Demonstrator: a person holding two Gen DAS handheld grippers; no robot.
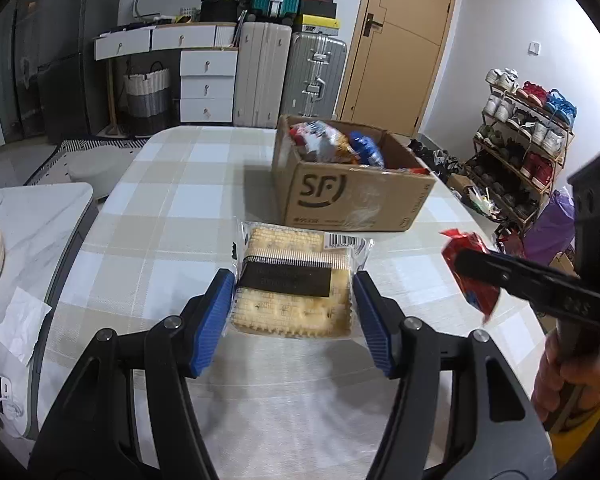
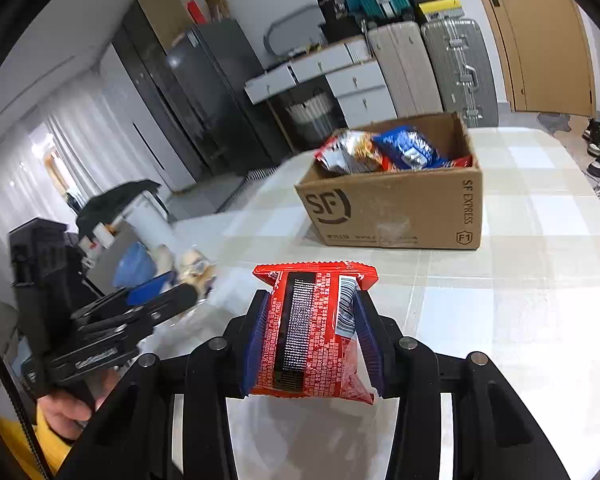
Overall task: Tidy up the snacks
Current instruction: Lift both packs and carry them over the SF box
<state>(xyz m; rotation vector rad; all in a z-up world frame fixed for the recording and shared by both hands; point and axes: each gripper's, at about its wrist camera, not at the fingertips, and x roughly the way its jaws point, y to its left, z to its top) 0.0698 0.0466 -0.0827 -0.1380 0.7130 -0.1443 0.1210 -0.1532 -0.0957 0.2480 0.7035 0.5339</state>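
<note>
Cracker pack: clear-wrapped pale square crackers with black label point(image 1: 292, 284), above the checked tablecloth point(image 1: 172, 216), between the left gripper point(image 1: 293, 312) pads, which close on its sides.
Red packet: crinkly red printed snack packet point(image 2: 314, 332), clamped by the right gripper point(image 2: 312, 336).
Box: brown SF cardboard carton point(image 1: 352, 196) farther back, holding silver, red and blue snack bags point(image 1: 336, 146).

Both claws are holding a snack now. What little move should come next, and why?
Probably carry the red packet forward over the cardboard box and drop it in. The right gripper already pinches it, the box is open with snacks inside, and the left gripper holds the crackers for after.
</note>
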